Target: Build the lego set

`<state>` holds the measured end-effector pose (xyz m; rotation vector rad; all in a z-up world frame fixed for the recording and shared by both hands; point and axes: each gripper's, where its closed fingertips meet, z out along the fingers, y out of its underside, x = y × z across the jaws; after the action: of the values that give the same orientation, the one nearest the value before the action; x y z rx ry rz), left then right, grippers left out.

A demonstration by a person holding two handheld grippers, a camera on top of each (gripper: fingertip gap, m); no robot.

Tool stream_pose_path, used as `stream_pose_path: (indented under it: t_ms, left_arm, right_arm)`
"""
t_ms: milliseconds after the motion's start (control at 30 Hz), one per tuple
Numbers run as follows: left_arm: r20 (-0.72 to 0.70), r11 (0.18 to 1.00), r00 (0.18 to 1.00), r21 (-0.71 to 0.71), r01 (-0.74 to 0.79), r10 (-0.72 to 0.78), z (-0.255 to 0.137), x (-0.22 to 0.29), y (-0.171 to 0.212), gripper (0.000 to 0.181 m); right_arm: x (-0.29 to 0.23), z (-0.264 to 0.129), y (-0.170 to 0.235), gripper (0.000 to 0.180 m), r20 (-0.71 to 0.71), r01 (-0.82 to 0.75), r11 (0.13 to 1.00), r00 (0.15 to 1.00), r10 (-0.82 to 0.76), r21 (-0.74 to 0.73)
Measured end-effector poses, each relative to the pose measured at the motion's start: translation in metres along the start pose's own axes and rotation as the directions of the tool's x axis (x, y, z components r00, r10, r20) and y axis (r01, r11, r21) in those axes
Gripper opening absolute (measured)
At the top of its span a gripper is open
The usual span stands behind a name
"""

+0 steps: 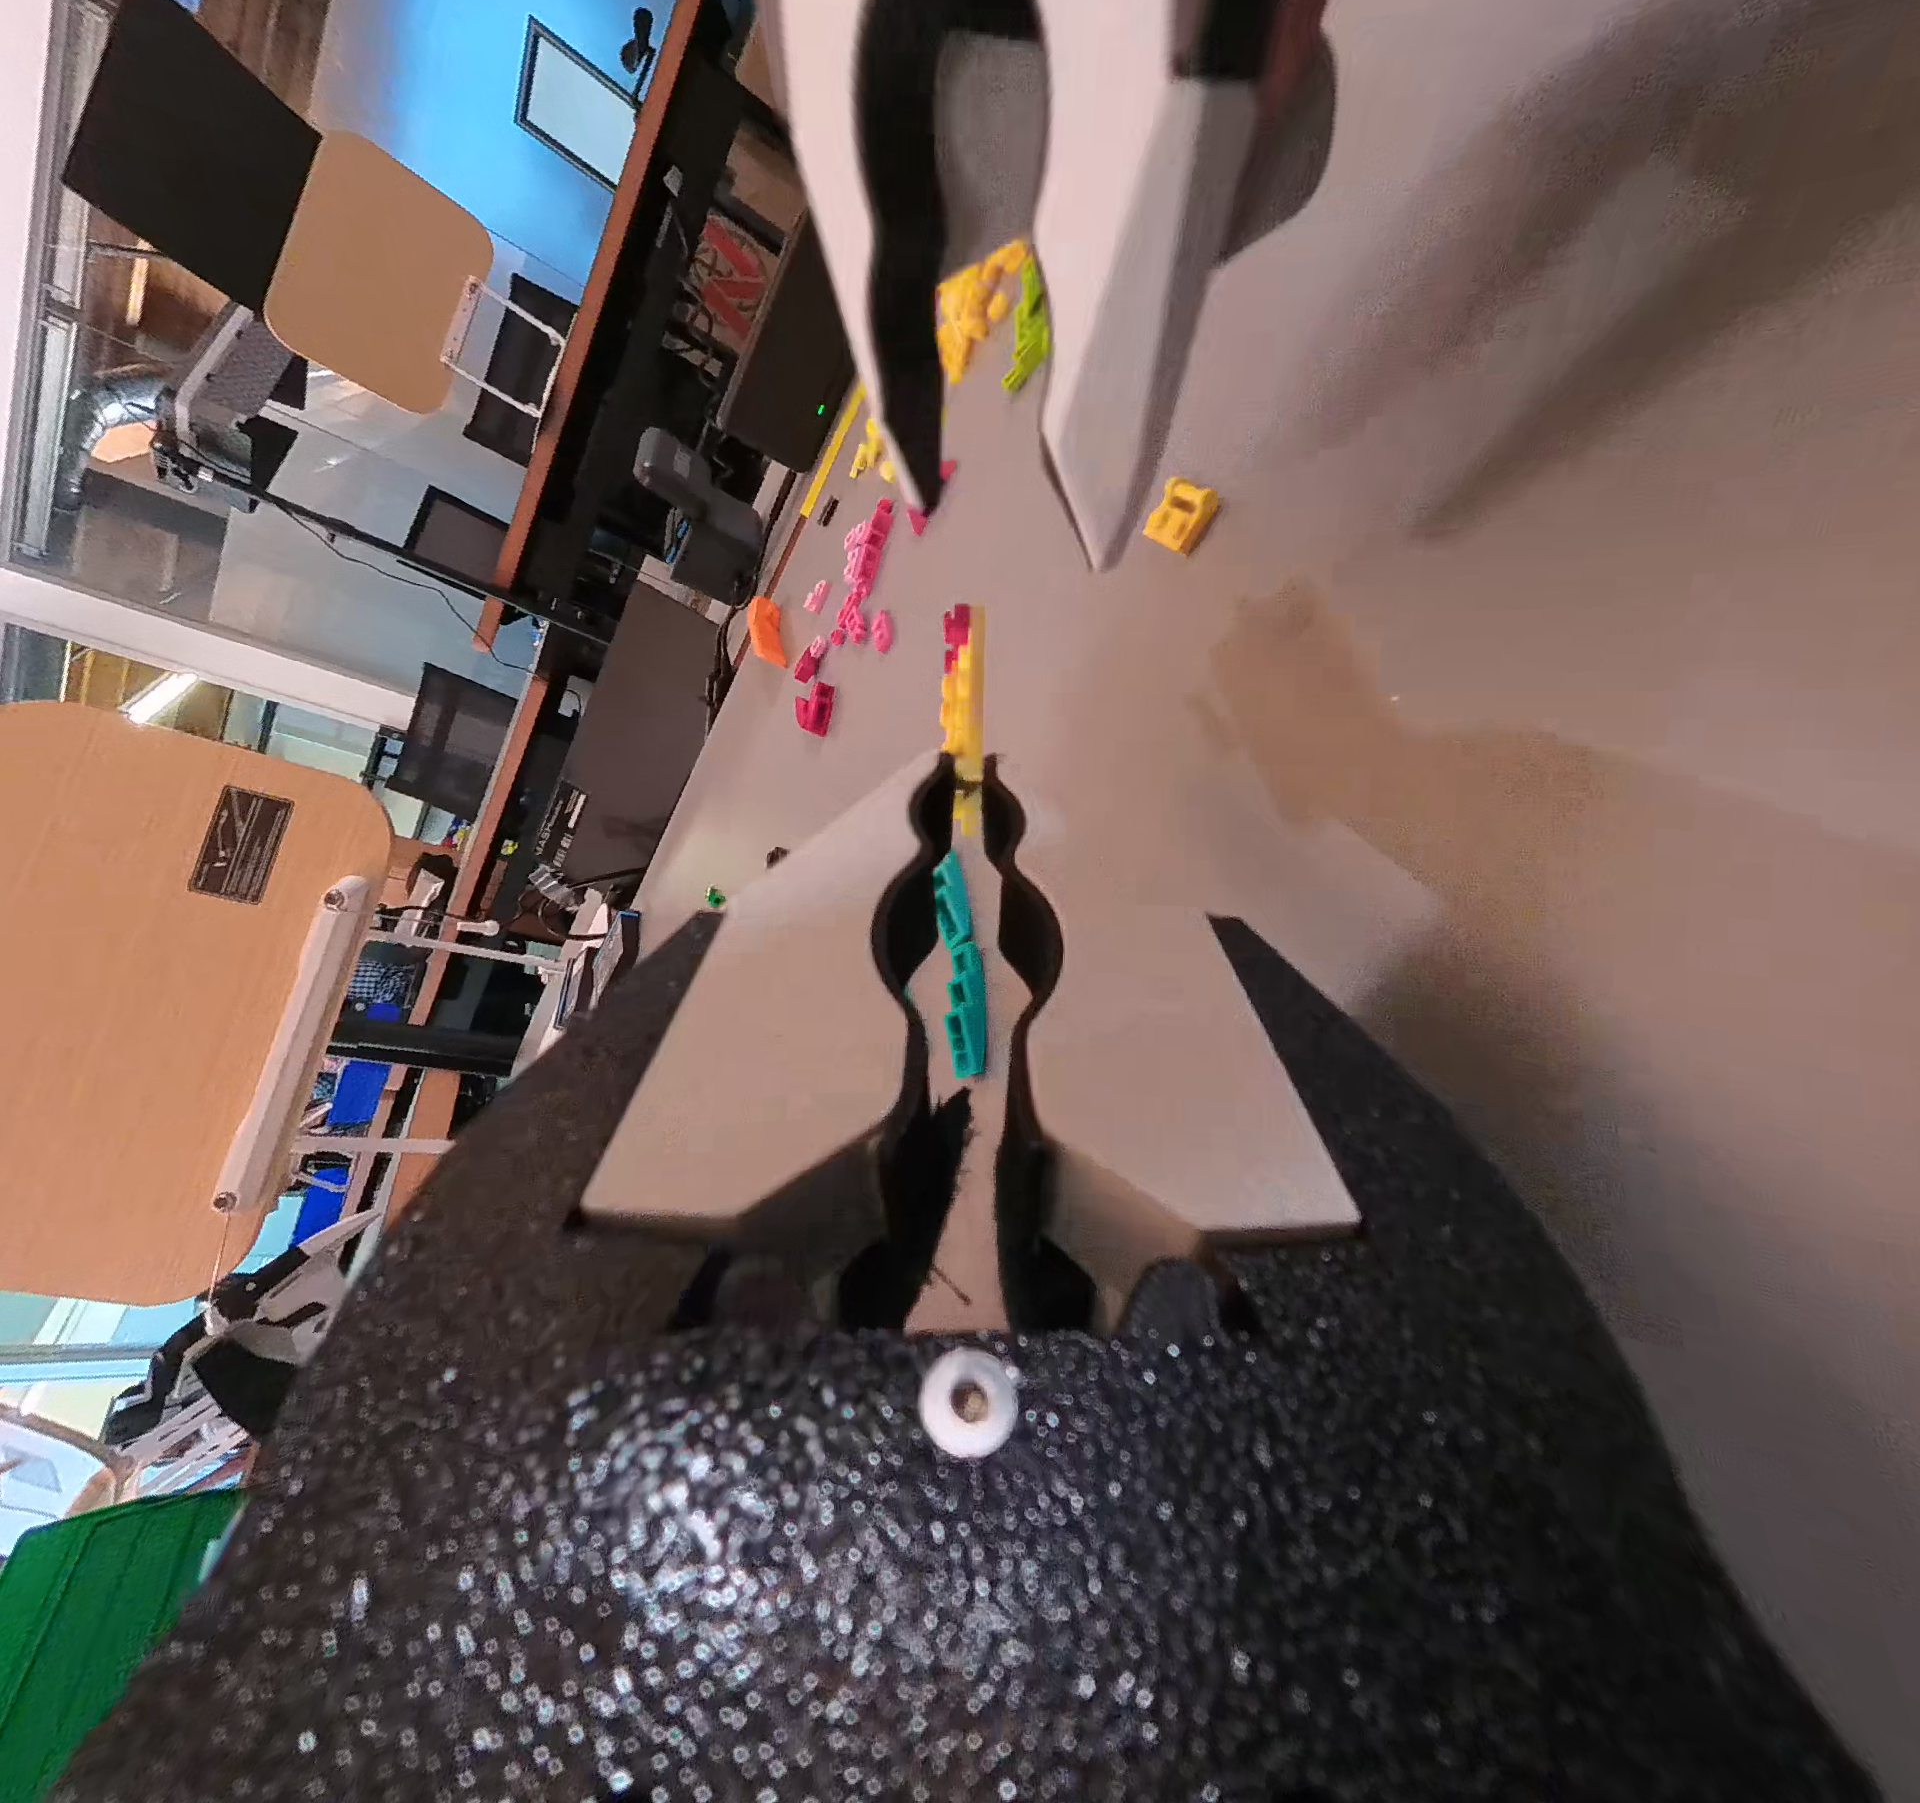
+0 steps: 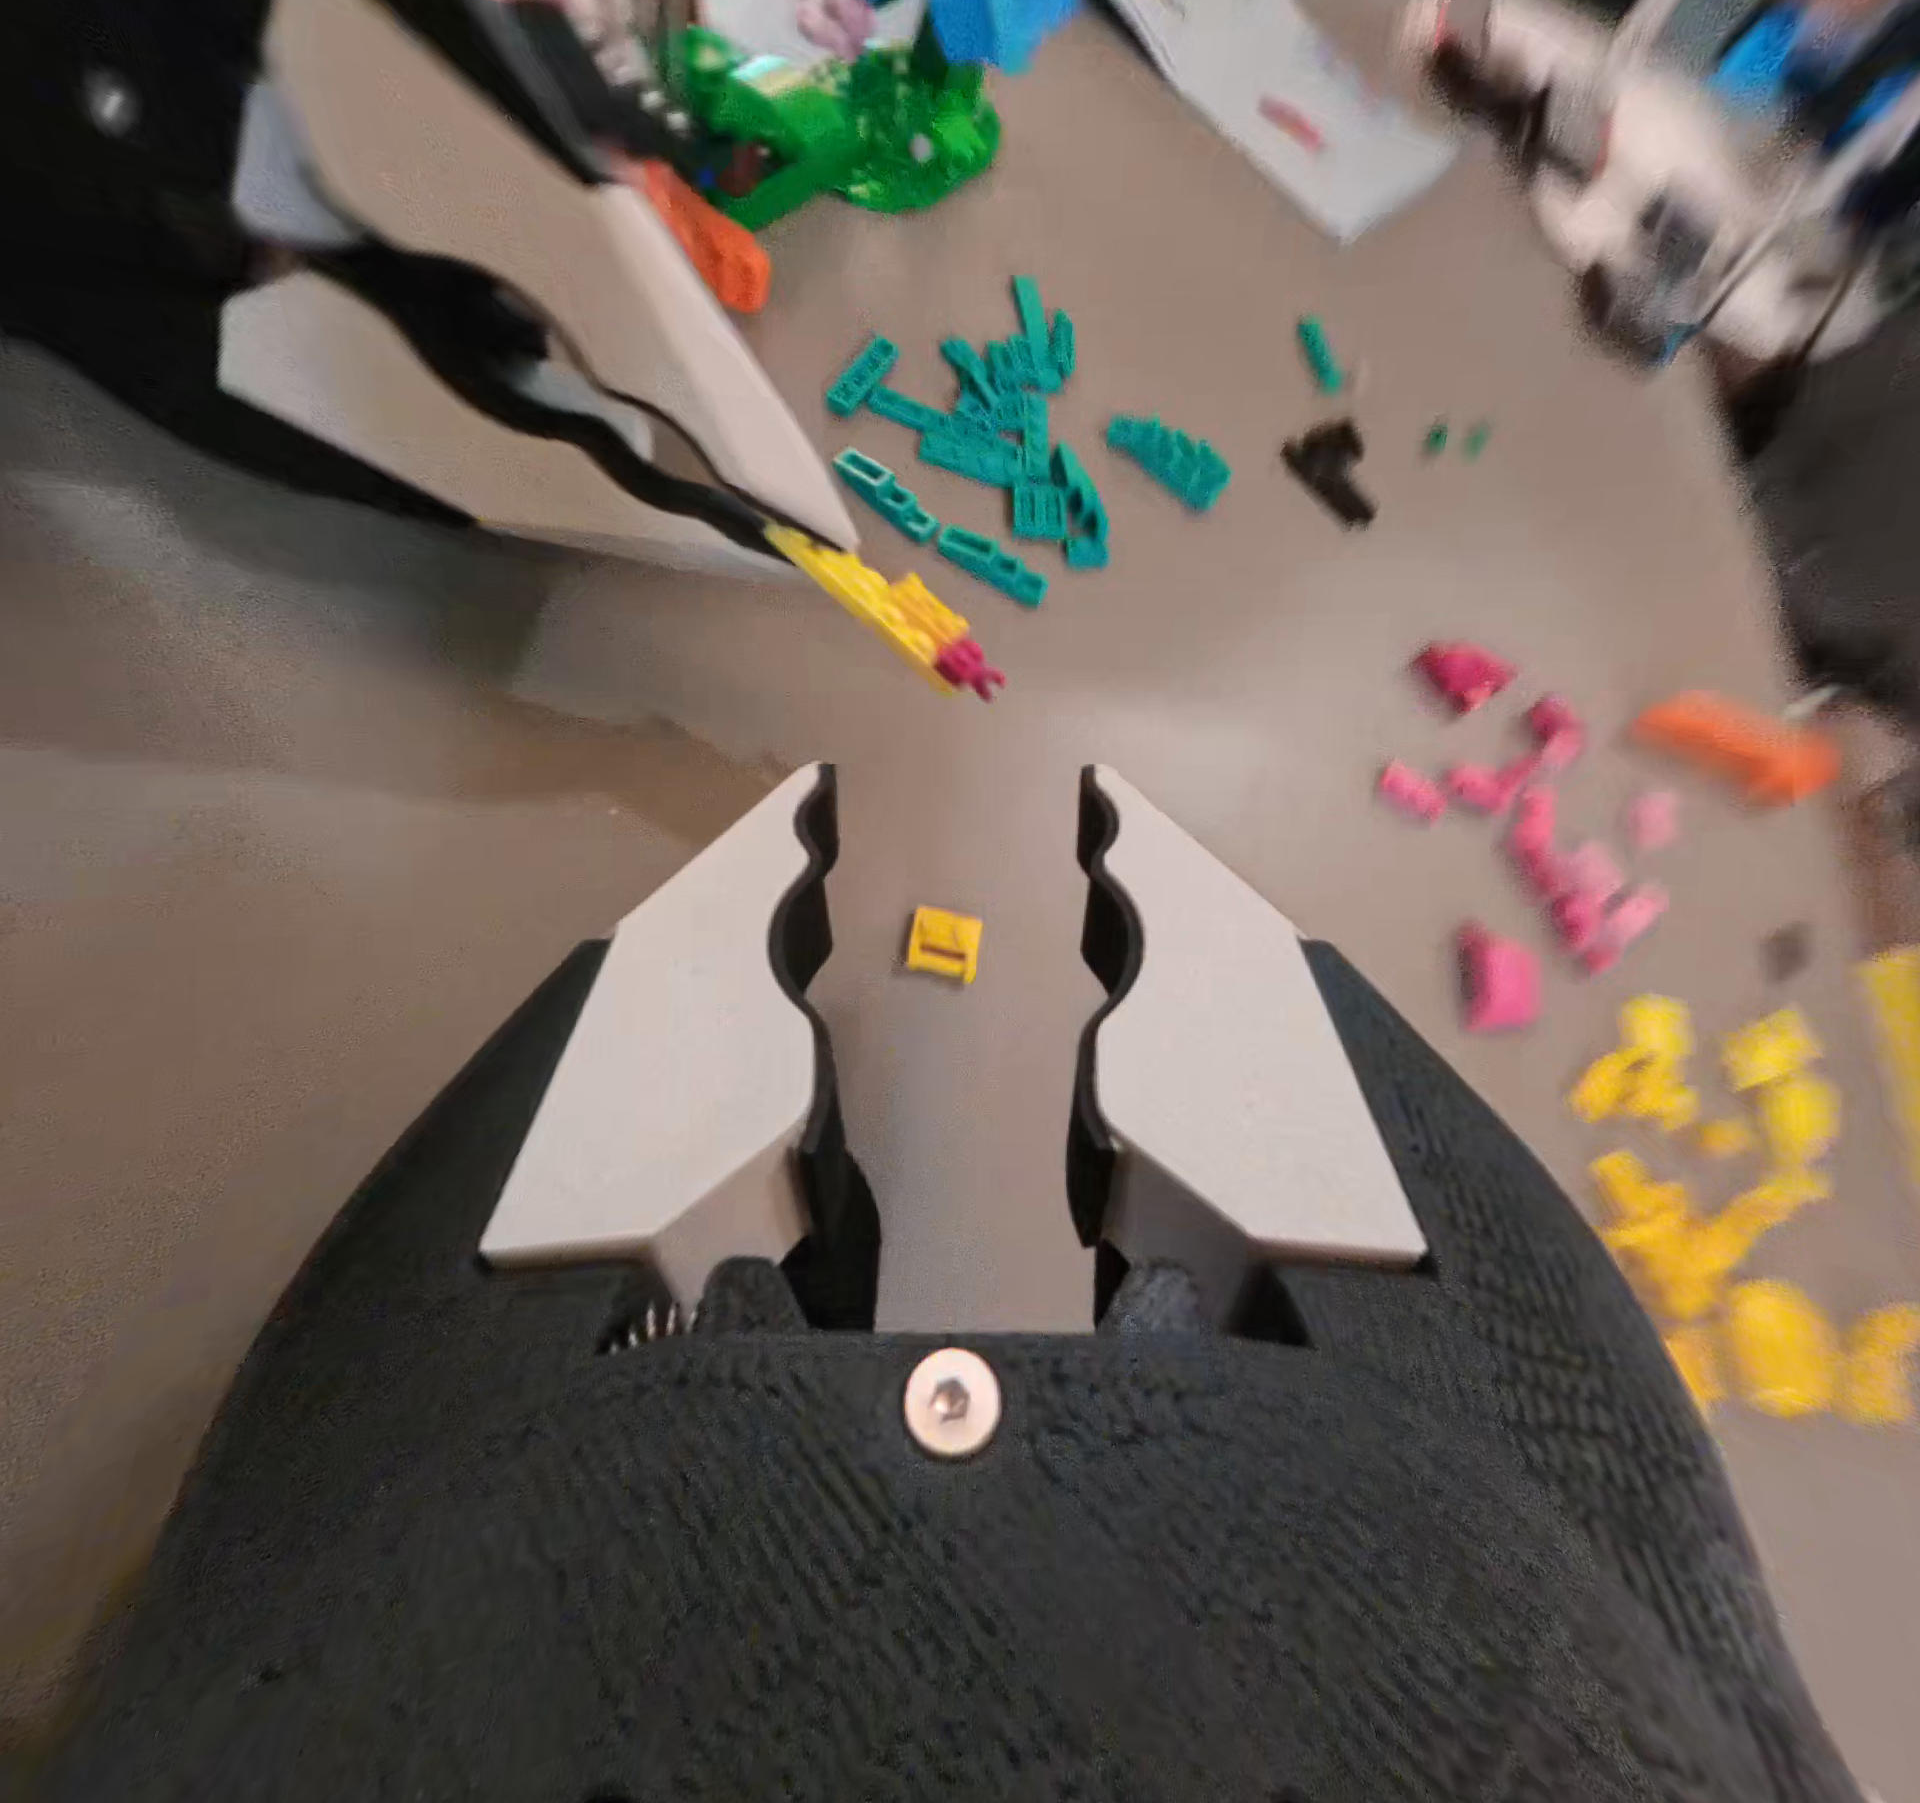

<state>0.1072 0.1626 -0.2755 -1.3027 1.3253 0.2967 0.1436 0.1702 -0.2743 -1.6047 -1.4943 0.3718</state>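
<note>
The left gripper point(image 1: 966, 766) pinches the near end of a yellow plate assembly point(image 1: 961, 693) tipped with dark pink pieces, which sticks out past its fingertips above the grey table point(image 1: 1558, 818). The right gripper point(image 2: 956, 777) hangs with its fingers spread over a small yellow brick point(image 2: 943, 943) lying alone on the table between them. Farther off lie loose teal pieces point(image 2: 997, 444), pink pieces point(image 2: 1538, 818), yellow pieces point(image 2: 1725, 1213) and an orange brick separator point(image 2: 1735, 745), with a green and blue built model point(image 2: 883, 91) beyond.
</note>
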Motion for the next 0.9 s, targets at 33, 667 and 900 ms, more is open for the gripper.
stream_pose_path:
  t_ms: [33,667,900]
  left_arm:
    - [-0.005,1.000,1.000,0.002,0.007,-0.007,0.000,0.001,0.000,0.002]
    - [-0.223,0.744,0.901,0.508,0.434,-0.373,-0.089,-0.043,-0.049,0.038]
    - [-0.190,0.744,0.927,0.554,0.374,-0.324,-0.100,-0.050,-0.055,0.011]
  right_arm:
    - [-0.004,0.003,-0.004,0.045,-0.036,0.108,0.994,0.993,-0.108,-0.022]
    - [-0.032,-0.005,-0.098,0.007,-0.081,0.476,0.795,0.872,-0.483,0.376]
    - [-0.047,-0.002,-0.118,0.006,-0.014,0.498,0.743,0.834,-0.551,0.447]
